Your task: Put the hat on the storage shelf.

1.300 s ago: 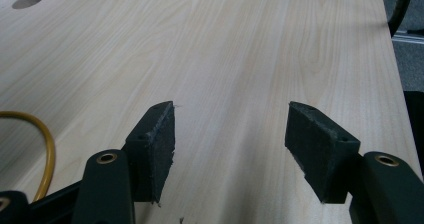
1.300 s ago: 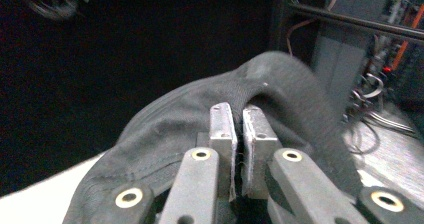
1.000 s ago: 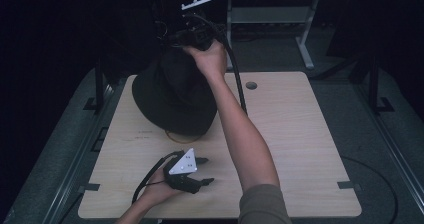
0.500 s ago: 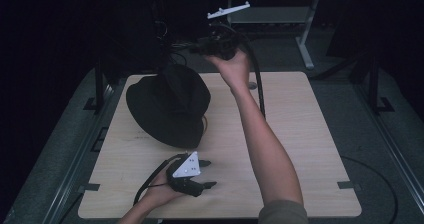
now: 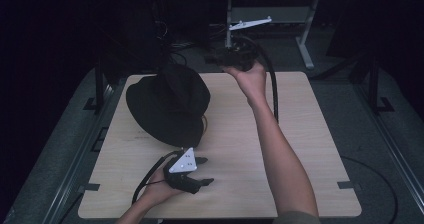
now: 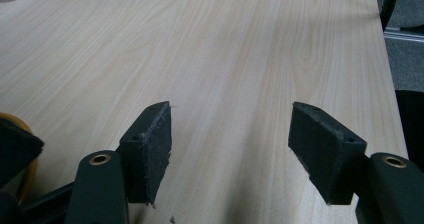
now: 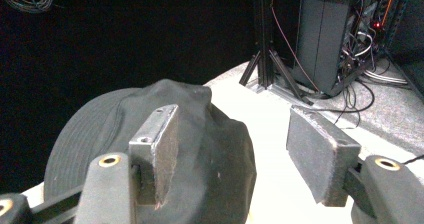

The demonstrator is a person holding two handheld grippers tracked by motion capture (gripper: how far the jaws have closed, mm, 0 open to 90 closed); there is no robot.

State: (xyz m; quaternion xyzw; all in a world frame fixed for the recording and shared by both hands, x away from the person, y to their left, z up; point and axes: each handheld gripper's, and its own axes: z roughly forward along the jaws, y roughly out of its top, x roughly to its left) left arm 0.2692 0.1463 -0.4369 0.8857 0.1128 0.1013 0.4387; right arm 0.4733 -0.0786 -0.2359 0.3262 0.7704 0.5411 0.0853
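The right hand-held gripper (image 5: 220,60) hangs raised over the desk's far edge, jaws wide and empty. Below it the black, soft fabric brimmed hat (image 5: 169,104) sits on the pale wooden desk (image 5: 300,134) towards the far left corner. The left hand-held gripper (image 5: 204,171), likewise wide and empty, rests near the near edge; its view cuts off a yellow object (image 6: 25,159) too much to identify.

Black grippers (image 5: 202,171) with grey three-cornered plates, brass-coloured screws, black cables.
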